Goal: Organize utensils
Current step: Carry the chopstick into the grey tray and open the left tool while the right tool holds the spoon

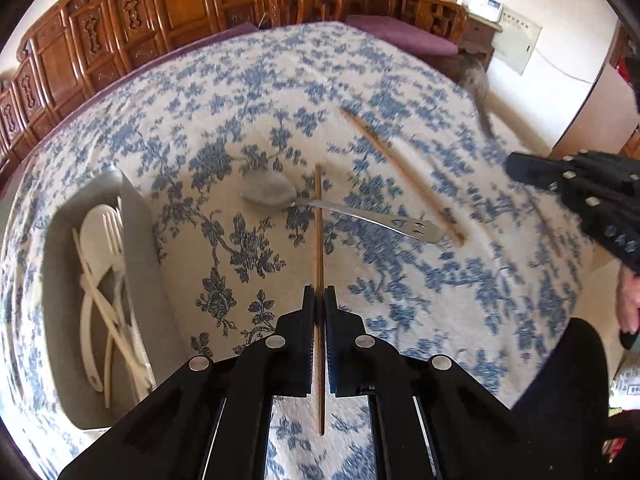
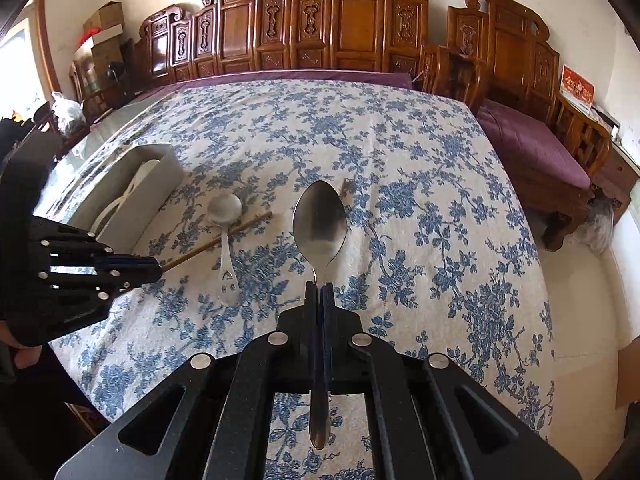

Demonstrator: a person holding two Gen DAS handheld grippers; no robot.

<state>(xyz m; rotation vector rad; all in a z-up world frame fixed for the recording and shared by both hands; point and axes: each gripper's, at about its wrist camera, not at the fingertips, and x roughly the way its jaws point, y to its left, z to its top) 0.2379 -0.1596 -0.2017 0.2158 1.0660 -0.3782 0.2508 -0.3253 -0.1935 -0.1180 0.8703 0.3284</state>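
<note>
From the left wrist, the left claw (image 1: 319, 294) is pinching a wooden chopstick (image 1: 318, 240) between closed jaws, gripping it well back along its length so a long stretch is sticking out ahead. That free end is crossing just above the handle of the small spoon (image 1: 280, 196) lying on the flowered tablecloth (image 1: 200, 120); if it is dragging low as it swings left, it is likely to catch that handle and knock the spoon aside. The thin stick may also be pivoting in the pads. A second chopstick (image 1: 400, 172) is lying further right, its near end close to the spoon's handle tip. The grey tray (image 1: 136, 240) is sitting at the left, holding white plastic cutlery (image 1: 100, 280).

From the right wrist, the right claw (image 2: 319, 288) is clamping the neck of a large metal spoon (image 2: 319, 224), bowl pointing away, handle running back between the jaws. The polished steel is looking slippery, so it may be sliding or tilting in so narrow a hold. The left claw (image 2: 158, 269) is showing at the left with its chopstick (image 2: 216, 244), near the tray (image 2: 148, 196).
</note>
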